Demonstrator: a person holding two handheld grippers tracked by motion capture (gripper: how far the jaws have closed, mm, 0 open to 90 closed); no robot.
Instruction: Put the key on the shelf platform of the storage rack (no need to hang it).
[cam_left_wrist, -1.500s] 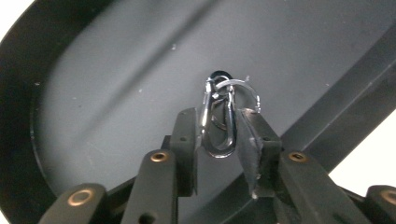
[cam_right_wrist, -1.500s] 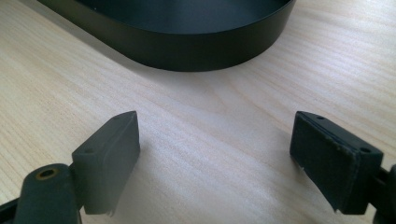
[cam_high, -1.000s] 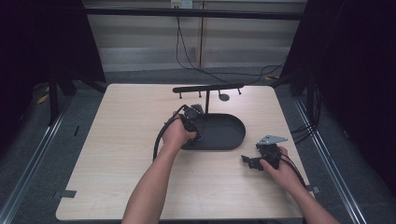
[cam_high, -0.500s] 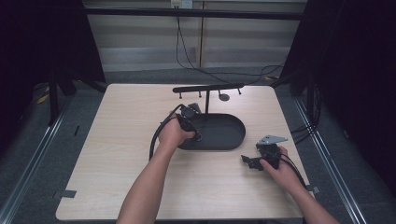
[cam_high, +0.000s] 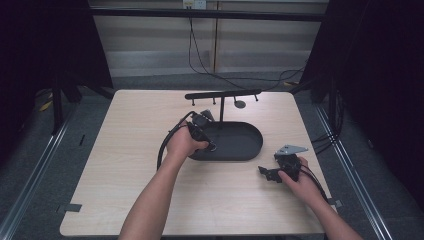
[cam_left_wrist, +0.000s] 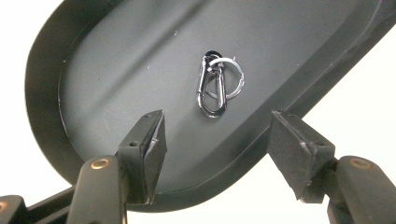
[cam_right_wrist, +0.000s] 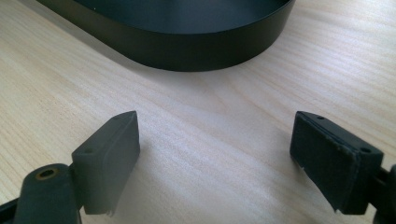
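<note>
A silver carabiner with a key ring lies flat on the floor of a black oval tray, apart from its walls. My left gripper hangs open above the tray's end, its jaws wide on either side of the carabiner and just short of it, touching nothing. In the high view that left gripper sits over the tray's left end. My right gripper rests low over the bare wood to the right of the tray. The right gripper is open and empty, facing the tray's wall.
A black T-shaped rack with small hooks rises from the tray's back edge, and a round tag hangs from it. The wooden table has wide bare areas left and front. The left gripper's cable loops beside the hand.
The left hand and its gripper have shifted slightly left over the tray's left end. The right gripper has stayed where it was.
</note>
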